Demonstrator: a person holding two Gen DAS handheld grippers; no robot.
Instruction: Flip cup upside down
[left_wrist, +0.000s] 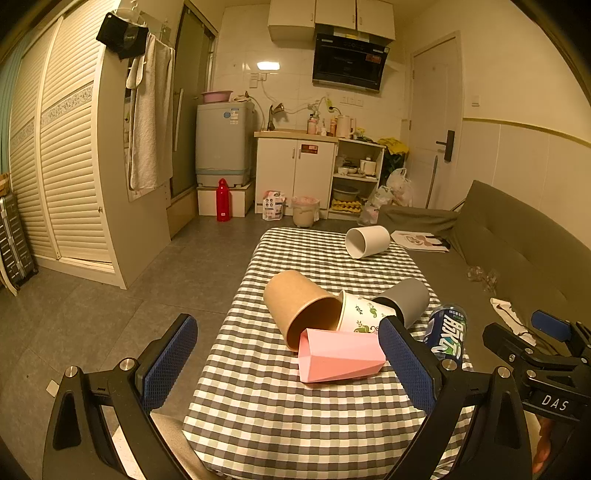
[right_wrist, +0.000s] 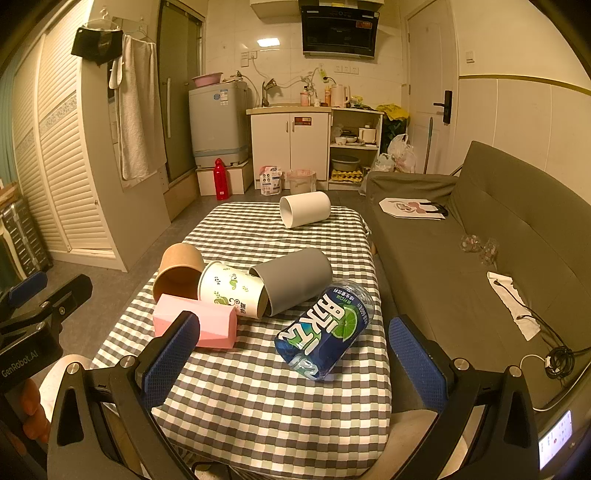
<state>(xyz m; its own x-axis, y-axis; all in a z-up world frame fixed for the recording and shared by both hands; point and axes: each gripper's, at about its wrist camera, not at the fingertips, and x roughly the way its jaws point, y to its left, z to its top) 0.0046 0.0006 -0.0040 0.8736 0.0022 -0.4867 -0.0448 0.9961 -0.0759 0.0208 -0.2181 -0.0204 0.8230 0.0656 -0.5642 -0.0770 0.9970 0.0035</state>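
Several cups lie on their sides on a checked table (left_wrist: 280, 413) (right_wrist: 258, 398). A pink faceted cup (left_wrist: 338, 356) (right_wrist: 199, 326) lies nearest, with a brown paper cup (left_wrist: 299, 306) (right_wrist: 179, 275), a leaf-print paper cup (left_wrist: 364, 314) (right_wrist: 232, 291) and a grey cup (left_wrist: 406, 301) (right_wrist: 295, 284) behind it. A white cup (left_wrist: 367, 242) (right_wrist: 304, 209) lies at the far end. A blue drink bottle (left_wrist: 447, 336) (right_wrist: 325, 330) lies at the right. My left gripper (left_wrist: 288, 363) is open and empty, short of the pink cup. My right gripper (right_wrist: 293, 356) is open and empty, before the bottle.
A grey sofa (right_wrist: 480, 236) runs along the table's right side, with a paper bag (right_wrist: 410, 208), a cloth and cables (right_wrist: 557, 360) on it. Bare floor (left_wrist: 110, 314) lies left of the table. Kitchen cabinets (left_wrist: 295, 173) and a washing machine (left_wrist: 223, 142) stand at the back.
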